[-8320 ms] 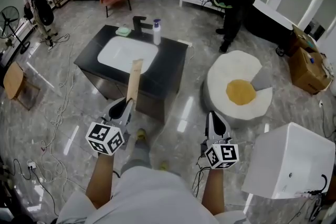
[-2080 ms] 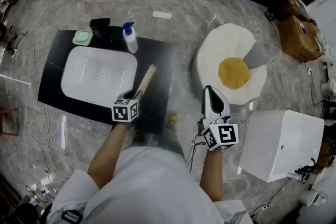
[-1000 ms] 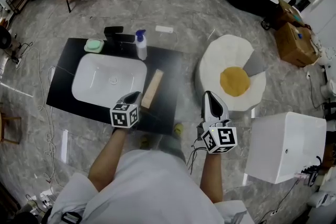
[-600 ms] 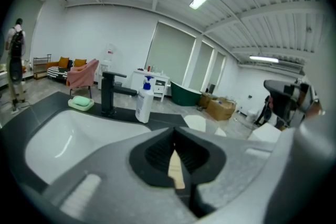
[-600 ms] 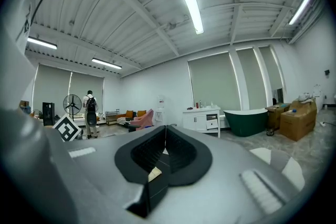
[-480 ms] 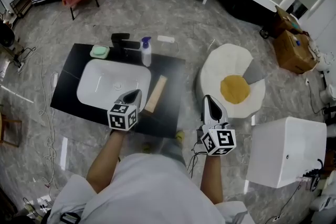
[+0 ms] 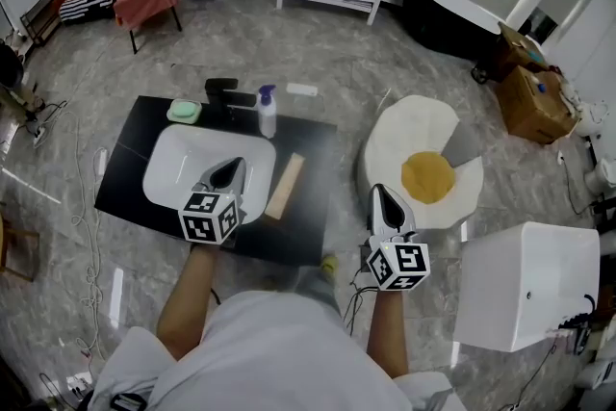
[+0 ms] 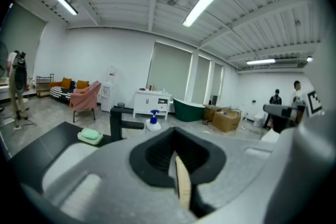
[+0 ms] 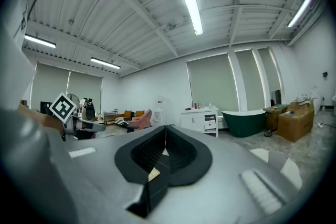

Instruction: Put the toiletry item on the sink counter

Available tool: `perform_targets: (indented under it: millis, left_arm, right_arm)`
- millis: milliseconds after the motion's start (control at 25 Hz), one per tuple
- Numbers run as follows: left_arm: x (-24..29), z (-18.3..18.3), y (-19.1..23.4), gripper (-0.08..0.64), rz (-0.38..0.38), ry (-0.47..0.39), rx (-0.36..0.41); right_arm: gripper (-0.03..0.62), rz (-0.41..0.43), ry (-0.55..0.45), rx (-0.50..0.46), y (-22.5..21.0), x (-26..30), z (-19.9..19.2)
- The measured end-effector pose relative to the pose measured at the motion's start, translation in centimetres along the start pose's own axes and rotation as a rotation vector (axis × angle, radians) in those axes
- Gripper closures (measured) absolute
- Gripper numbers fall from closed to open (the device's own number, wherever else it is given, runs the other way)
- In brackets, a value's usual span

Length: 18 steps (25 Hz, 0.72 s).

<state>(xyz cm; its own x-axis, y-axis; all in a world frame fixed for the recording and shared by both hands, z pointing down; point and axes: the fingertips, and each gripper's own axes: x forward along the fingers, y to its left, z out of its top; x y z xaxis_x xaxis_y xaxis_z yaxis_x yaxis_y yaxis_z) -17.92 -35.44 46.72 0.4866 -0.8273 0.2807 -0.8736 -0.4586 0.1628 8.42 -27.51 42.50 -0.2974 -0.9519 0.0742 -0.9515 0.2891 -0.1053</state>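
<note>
The toiletry item, a long tan box (image 7: 286,187), lies flat on the black sink counter (image 7: 313,159), just right of the white basin (image 7: 188,164). My left gripper (image 7: 229,172) hovers over the basin's front right edge, a little left of the box and clear of it, shut and empty. In the left gripper view, the left gripper (image 8: 176,150) points past the faucet (image 8: 118,122). My right gripper (image 7: 385,200) hangs over the floor right of the counter, shut with nothing in it; the right gripper view shows the right gripper (image 9: 165,140) aimed across the room.
At the counter's back stand a black faucet (image 7: 227,92), green soap (image 7: 183,111) and a spray bottle (image 7: 267,112). An egg-shaped cushion (image 7: 423,173) and a white box (image 7: 525,284) lie to the right. Cables trail on the floor at left.
The left gripper has let go of the tan box and drawn off to the left, over the basin's edge. The box stays flat on the counter. The right gripper has hardly moved.
</note>
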Motion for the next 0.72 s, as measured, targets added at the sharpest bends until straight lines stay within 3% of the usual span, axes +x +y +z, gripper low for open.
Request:
perform_targets:
  millis: [320, 480, 720]
  left_arm:
    - [-1.8, 3.9, 0.1, 0.561, 0.007, -0.074, 0.045]
    - [-2.6, 4.5, 0.0, 0.561, 0.017, -0.088, 0.09]
    - [-3.3, 4.7, -0.1, 0.561, 0.018, -0.101, 0.096]
  right_arm:
    - [0.588, -0.027, 0.004, -0.006, -0.6, -0.7, 0.3]
    - [0.588, -0.03, -0.002, -0.013, -0.4, -1.0, 0.5]
    - [0.588, -0.04, -0.003, -0.018, -0.6, -1.4, 0.4]
